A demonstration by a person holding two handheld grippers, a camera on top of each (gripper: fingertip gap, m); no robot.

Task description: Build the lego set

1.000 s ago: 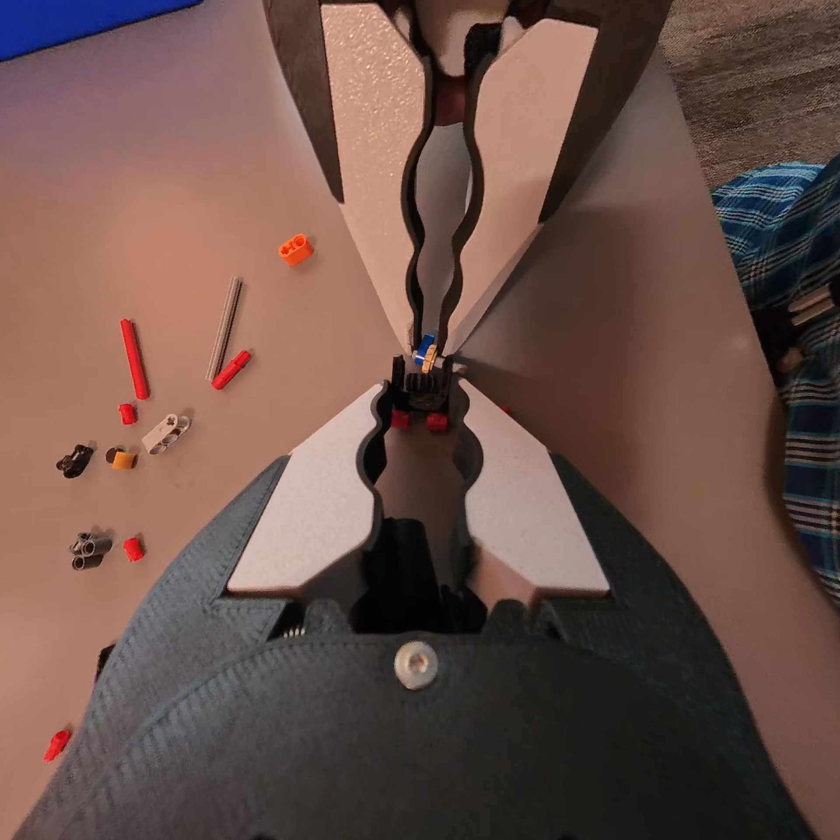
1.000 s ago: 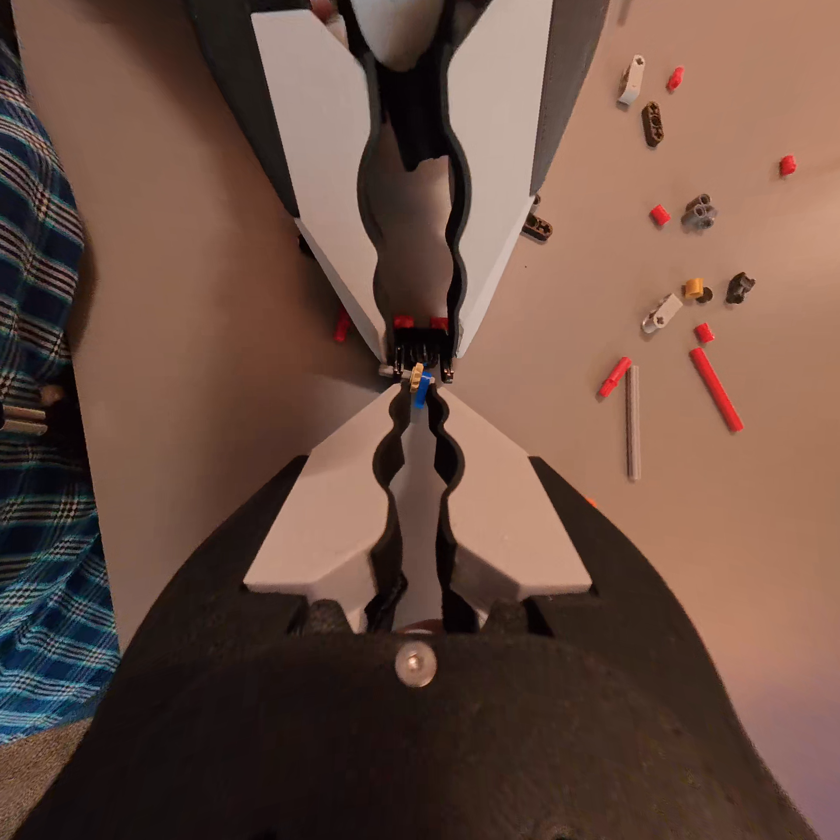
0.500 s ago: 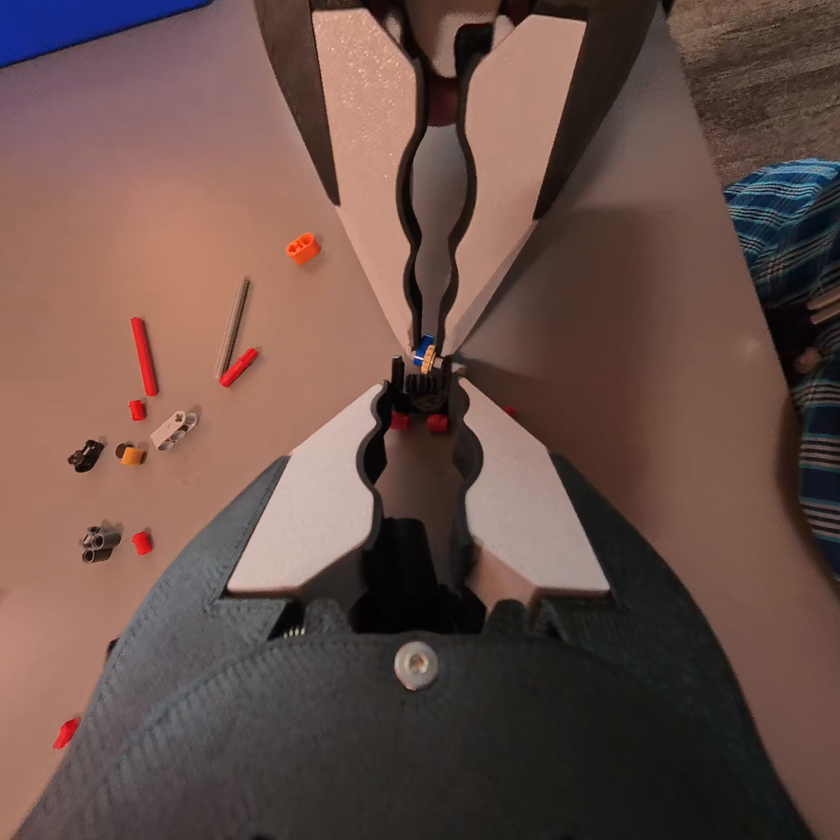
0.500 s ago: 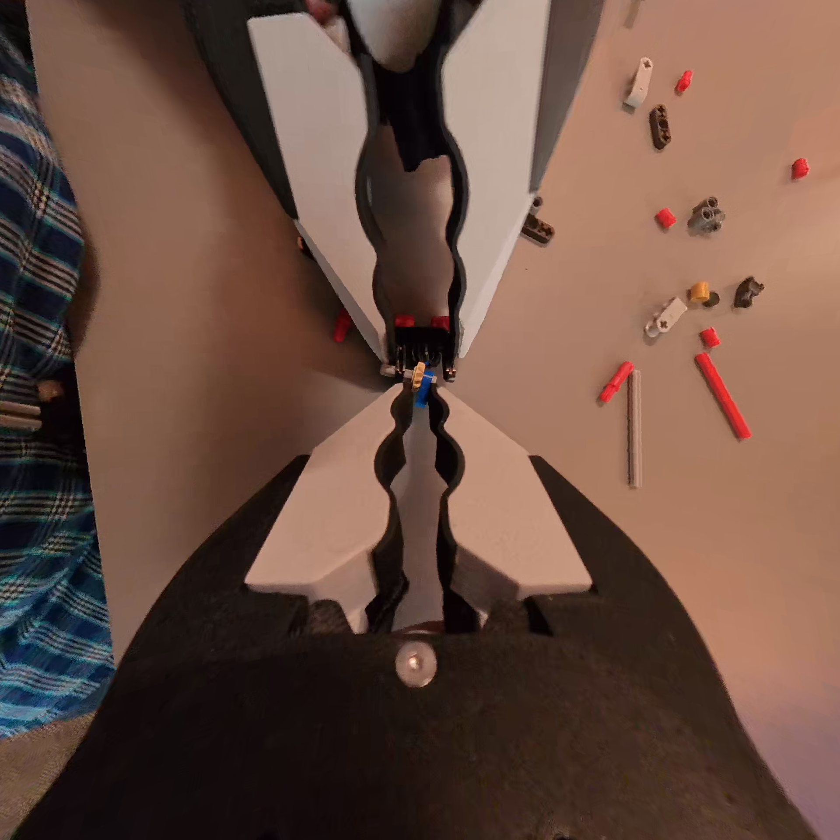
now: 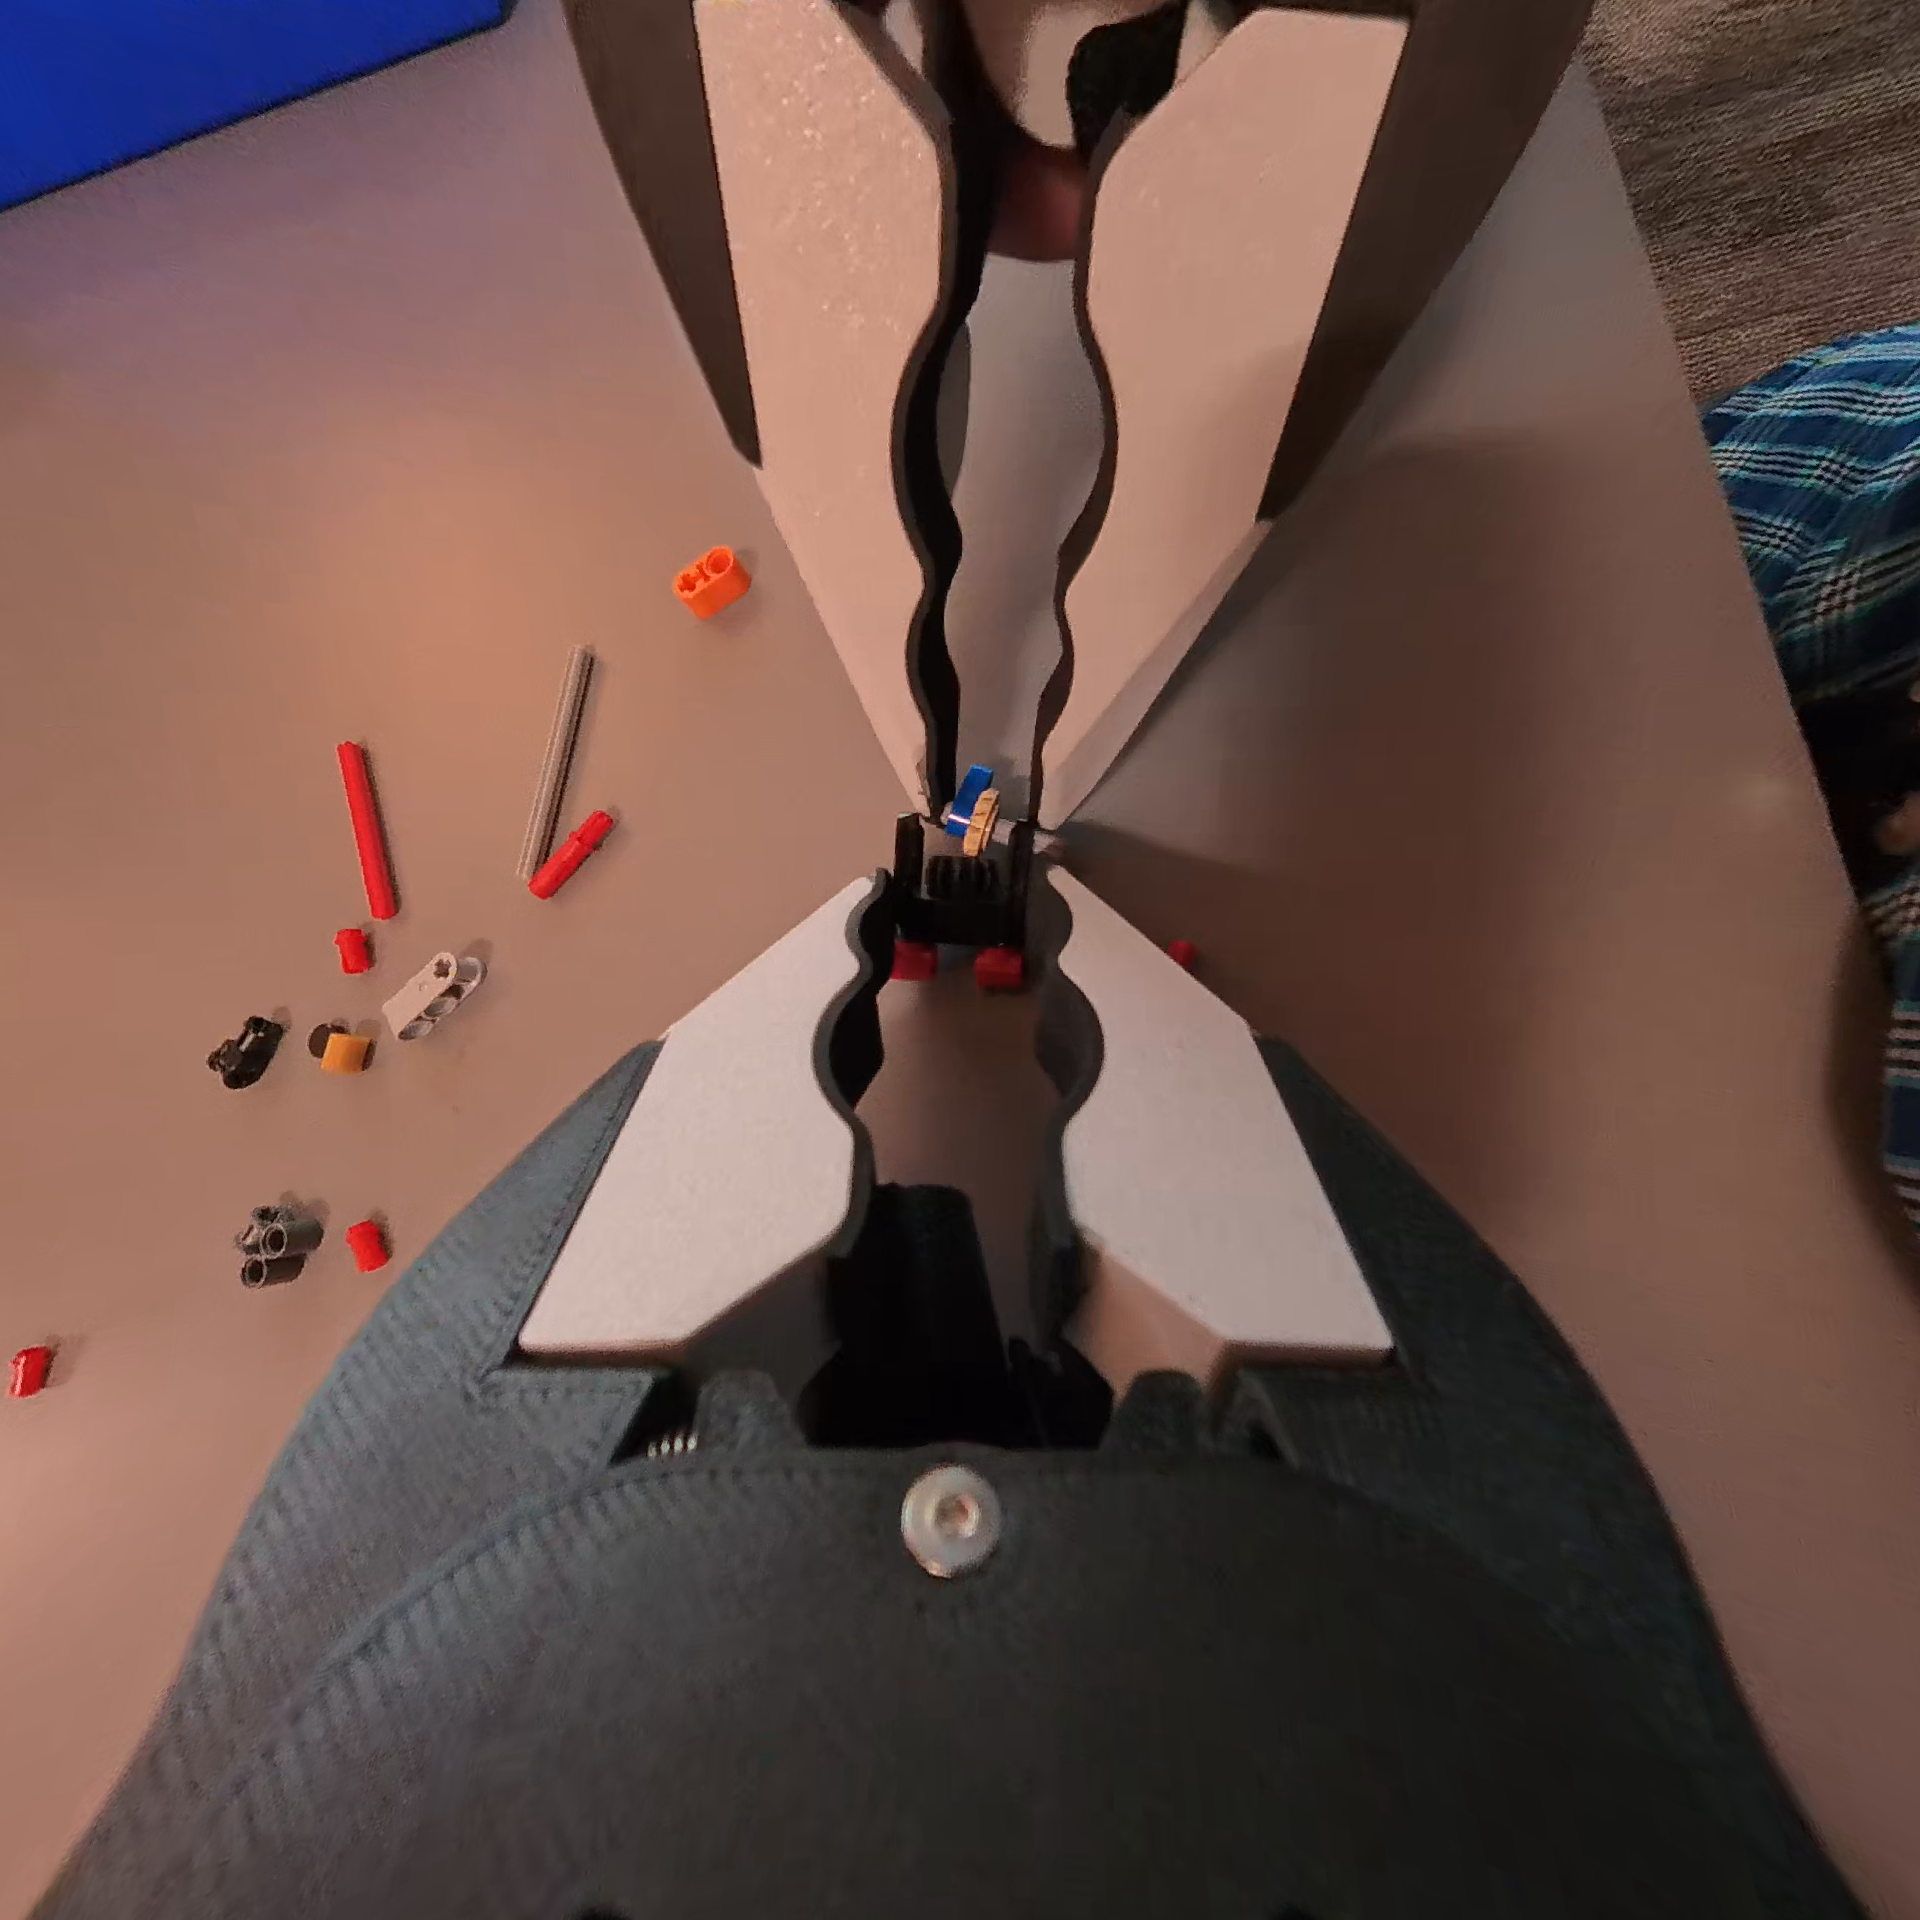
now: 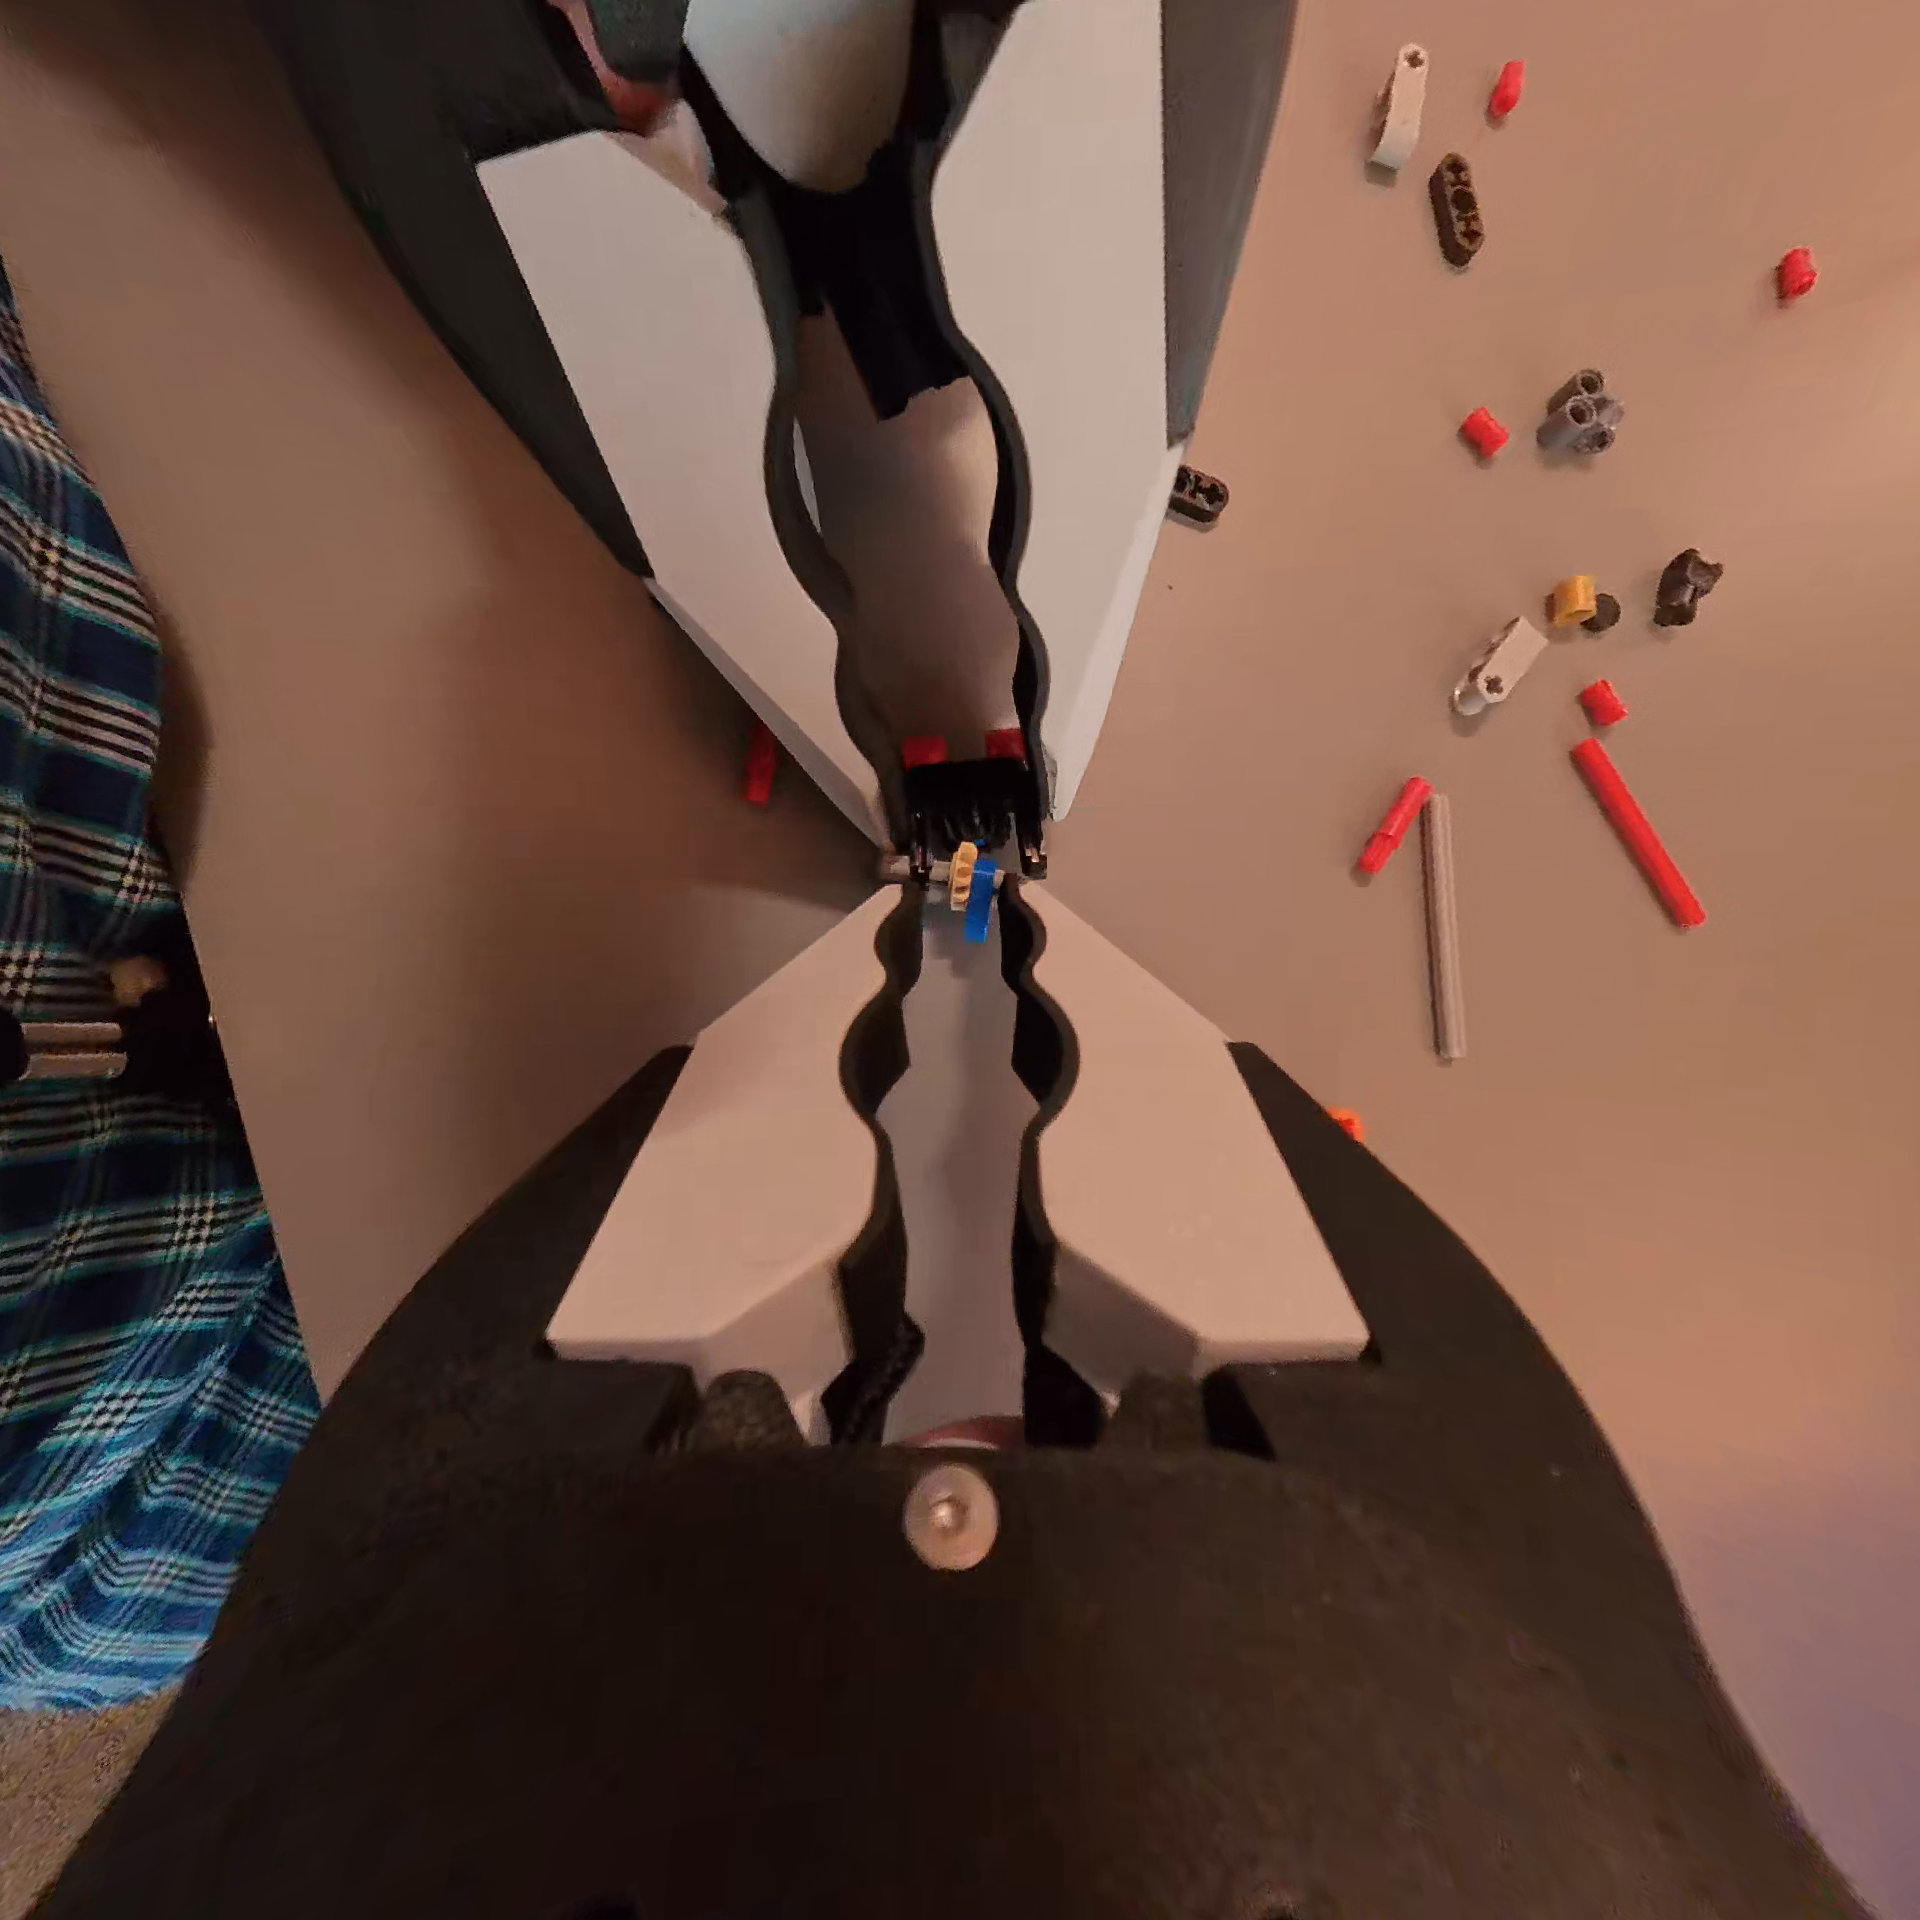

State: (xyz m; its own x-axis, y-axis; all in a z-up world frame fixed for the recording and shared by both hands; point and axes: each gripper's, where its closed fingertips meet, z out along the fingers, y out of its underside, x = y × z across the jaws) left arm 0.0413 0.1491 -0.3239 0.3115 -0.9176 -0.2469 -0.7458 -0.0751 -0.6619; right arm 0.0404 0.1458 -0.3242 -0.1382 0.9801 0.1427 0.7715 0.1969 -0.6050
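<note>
Loose parts lie scattered on the tabletop at left. Mid-air, our left tongs pinch the black frame. The right tongs have spread a little (releasing?), leaving the blue piece beside the tan gear, seemingly seated.

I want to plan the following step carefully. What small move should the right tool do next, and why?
Probably withdraw slowly. The right tool stands open around the blue piece, which sits with the tan gear on the black assembly. The left tool grips that assembly, so the piece seems mounted.
</note>
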